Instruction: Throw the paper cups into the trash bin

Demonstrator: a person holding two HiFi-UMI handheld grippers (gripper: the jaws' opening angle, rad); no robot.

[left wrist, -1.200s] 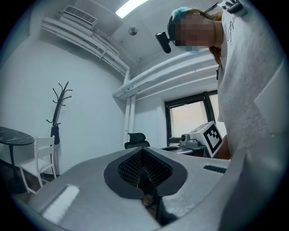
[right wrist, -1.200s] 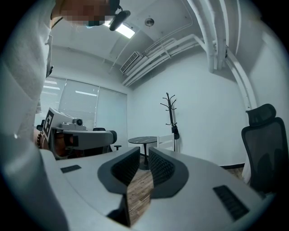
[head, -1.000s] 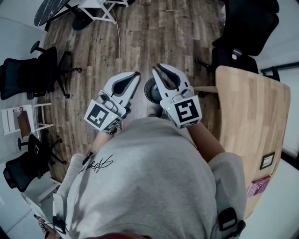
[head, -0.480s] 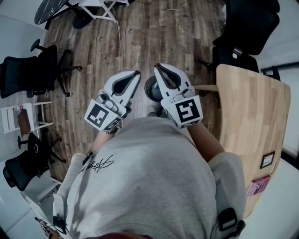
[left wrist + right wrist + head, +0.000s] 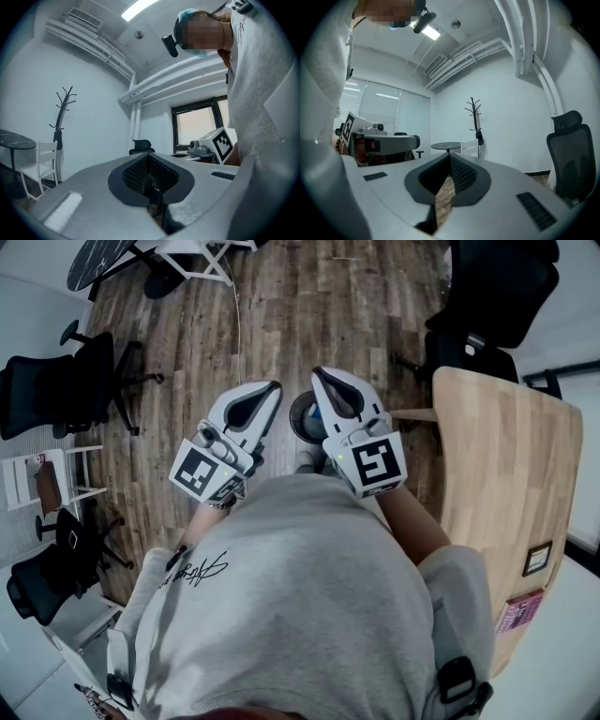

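No paper cup shows in any view. A dark round trash bin [image 5: 302, 420] stands on the wood floor right below my hands, partly hidden between the two grippers. My left gripper [image 5: 272, 390] is held level over the bin's left side, jaws together and empty; the left gripper view shows its pads [image 5: 140, 173] meeting. My right gripper [image 5: 320, 375] hovers over the bin's right side. Its jaws have just been closing with nothing between them, and the tips [image 5: 450, 158] now touch.
A light wooden table [image 5: 506, 474] runs along my right, with a black office chair [image 5: 497, 287] beyond it. More black chairs [image 5: 56, 390] and a white chair [image 5: 37, 479] stand at left. A round dark table [image 5: 98, 259] and a coat stand [image 5: 476, 117] are further off.
The right gripper's jaws have closed the last bit. Both hands otherwise stay where they were above the bin.
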